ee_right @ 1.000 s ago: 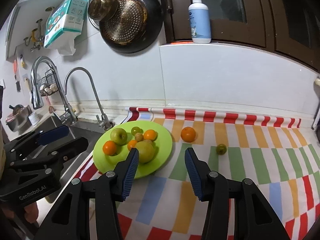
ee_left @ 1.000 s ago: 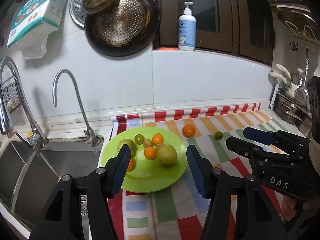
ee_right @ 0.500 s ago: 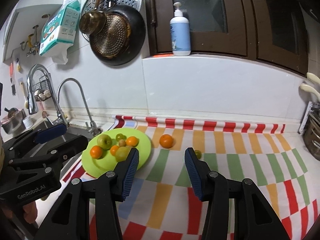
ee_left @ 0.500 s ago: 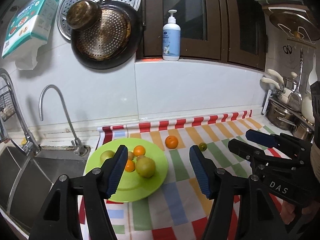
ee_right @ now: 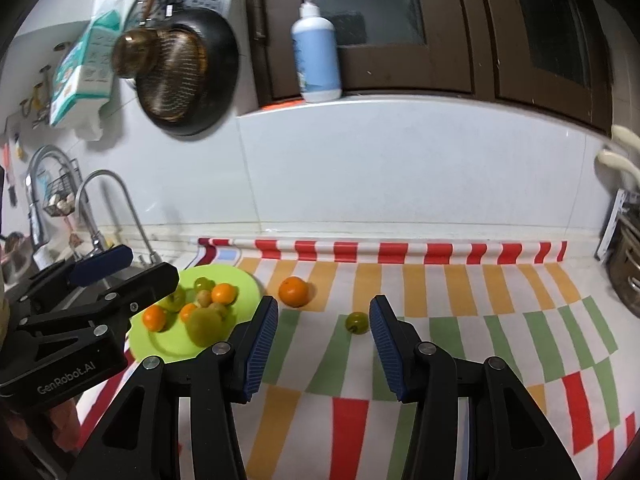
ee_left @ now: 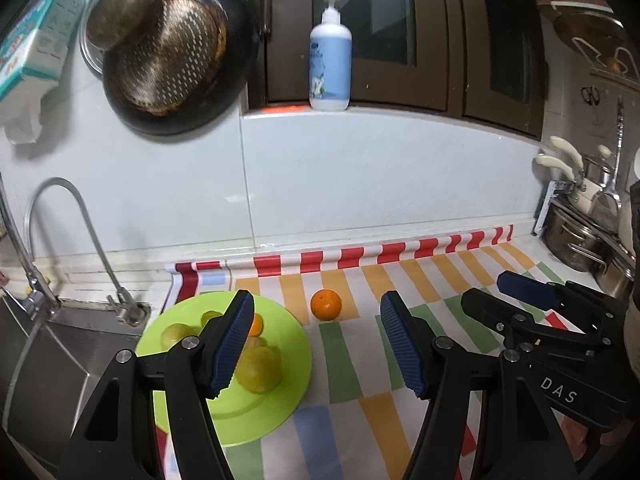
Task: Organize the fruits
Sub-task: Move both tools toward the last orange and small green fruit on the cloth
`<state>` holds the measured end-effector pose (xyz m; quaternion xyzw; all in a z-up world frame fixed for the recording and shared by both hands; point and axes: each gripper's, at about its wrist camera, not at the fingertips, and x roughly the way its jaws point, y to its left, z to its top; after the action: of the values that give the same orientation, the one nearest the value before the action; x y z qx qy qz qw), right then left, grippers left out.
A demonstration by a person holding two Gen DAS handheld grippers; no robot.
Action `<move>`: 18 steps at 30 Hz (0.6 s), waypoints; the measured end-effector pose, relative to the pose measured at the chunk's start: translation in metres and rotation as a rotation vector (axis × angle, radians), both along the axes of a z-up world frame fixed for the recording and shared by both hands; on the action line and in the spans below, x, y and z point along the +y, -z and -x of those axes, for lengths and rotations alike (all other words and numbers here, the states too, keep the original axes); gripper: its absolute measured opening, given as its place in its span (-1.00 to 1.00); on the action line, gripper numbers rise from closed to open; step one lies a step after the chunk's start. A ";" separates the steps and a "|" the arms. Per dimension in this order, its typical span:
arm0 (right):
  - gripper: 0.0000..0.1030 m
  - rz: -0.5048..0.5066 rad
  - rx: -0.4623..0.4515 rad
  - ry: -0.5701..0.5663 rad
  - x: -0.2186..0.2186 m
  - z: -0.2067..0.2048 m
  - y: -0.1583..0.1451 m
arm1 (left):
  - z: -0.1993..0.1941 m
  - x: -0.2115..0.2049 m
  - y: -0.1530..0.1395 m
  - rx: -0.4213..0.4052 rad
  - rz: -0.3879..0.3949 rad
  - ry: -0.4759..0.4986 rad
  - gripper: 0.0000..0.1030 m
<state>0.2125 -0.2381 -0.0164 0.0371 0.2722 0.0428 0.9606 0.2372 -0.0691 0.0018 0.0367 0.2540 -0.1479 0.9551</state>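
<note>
The left gripper (ee_left: 316, 344) hangs above the table (ee_left: 472, 268), which is covered with a checked cloth (ee_right: 460, 340) in red, orange, green and blue. Its jaws stand wide and have just been opening; nothing is gripped between them. Through the gap one sees a loose orange (ee_left: 326, 304) that lies on the cloth, just to the right of the green plate (ee_left: 260, 412). The left blue pad (ee_left: 230, 344) hides a part of the fruit on the plate.

The right gripper (ee_right: 323, 346) also hangs over the cloth, with its jaws moderately apart and empty. A small green fruit (ee_right: 357, 322) lies on the cloth close to the inner side of the right pad (ee_right: 386, 346), a little beyond its tip; whether it touches the pad I cannot tell. The loose orange lies further back and to the left, between this fruit and the plate.

On the plate are several oranges, a few small green fruits and a larger yellow-green fruit (ee_right: 206, 326), all close together.

To the left of the plate is a steel sink (ee_left: 44, 360) with a curved tap (ee_left: 80, 236). A dark pan (ee_left: 176, 60) hangs on the white wall, and a pump bottle (ee_left: 330, 64) stands on the ledge under the dark cabinet doors.
</note>
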 end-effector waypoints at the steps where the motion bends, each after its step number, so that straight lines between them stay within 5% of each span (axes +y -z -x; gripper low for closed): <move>1: -0.05 -0.004 0.007 0.005 -0.003 -0.006 0.003 | -0.007 -0.002 0.004 0.010 0.003 -0.001 0.26; 18: -0.05 -0.053 0.158 0.021 -0.024 -0.080 0.072 | -0.088 -0.037 0.070 0.139 -0.052 0.034 0.26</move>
<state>0.2928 -0.2623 -0.0886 0.0688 0.3456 0.0370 0.9351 0.3255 -0.1063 -0.0687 0.0553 0.3229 -0.1598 0.9312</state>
